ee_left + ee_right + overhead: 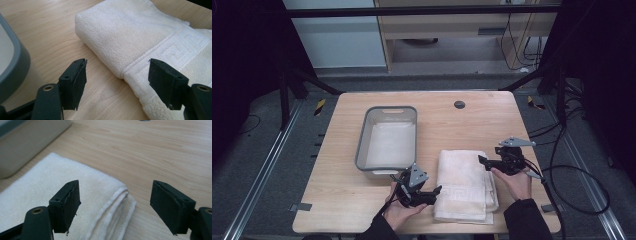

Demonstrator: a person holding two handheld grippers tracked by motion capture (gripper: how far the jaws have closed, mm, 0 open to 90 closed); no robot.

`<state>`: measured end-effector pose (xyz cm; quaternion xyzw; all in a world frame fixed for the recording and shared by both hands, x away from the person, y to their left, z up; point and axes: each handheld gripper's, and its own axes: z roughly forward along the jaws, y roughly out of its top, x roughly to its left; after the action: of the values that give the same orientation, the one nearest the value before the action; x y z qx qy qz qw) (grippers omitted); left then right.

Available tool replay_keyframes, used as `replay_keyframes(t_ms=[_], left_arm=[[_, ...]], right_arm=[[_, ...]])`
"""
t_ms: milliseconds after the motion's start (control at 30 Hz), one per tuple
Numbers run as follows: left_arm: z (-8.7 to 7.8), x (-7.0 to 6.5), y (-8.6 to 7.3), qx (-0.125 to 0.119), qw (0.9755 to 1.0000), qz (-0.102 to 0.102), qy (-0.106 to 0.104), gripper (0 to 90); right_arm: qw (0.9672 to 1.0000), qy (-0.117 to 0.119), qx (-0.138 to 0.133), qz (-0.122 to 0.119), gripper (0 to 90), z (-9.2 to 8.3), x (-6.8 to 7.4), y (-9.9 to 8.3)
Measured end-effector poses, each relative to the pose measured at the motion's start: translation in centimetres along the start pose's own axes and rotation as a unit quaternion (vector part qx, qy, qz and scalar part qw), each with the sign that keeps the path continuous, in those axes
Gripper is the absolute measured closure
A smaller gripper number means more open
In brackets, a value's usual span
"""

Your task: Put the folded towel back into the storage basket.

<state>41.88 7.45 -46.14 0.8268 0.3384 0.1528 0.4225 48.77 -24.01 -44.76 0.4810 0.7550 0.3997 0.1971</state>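
High view: bottom of frame, left gripper (438, 190) in a hand, jaws open, nothing between them, tip just at the left edge of the folded white towel (466, 185). Right gripper (480, 159) at the towel's upper right edge, open too. Grey bin (362, 145) upper left of the towel on the wooden table (482, 120).

Left gripper view: jaws wide apart at bottom, towel (130, 32) filling upper right, its folded edge between them, not pinched. Bin (15, 62) at left.

Right gripper view: jaws apart, towel (50, 185) corner below them, untouched. Bin (30, 137) upper left.
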Motion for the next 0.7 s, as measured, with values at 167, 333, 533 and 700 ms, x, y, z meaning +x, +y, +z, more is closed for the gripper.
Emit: replay_keyframes(t_ms=[167, 333, 533, 700], left_arm=[[0.7, -0.3, -0.3, 0.011, 0.9999, 0.002, -0.006, 29.8], [1.6, -0.8, -0.6, 0.023, 0.9996, 0.006, -0.012, 29.7], [2.6, -1.4, -1.0, 0.034, 0.9992, 0.008, -0.018, 27.4], [3.2, -1.5, -1.2, 0.038, 0.9991, 0.004, -0.019, 27.4]], right_arm=[[0.9998, 0.005, 0.012, 0.012, 24.0, 0.8, -0.2, -0.5], [0.9995, 0.014, 0.022, 0.02, 24.2, 1.4, -0.1, -1.0], [0.9989, 0.017, 0.04, 0.016, 24.1, 2.4, 0.2, -1.6], [0.9986, 0.018, 0.048, 0.014, 24.4, 3.0, 0.5, -1.9]])
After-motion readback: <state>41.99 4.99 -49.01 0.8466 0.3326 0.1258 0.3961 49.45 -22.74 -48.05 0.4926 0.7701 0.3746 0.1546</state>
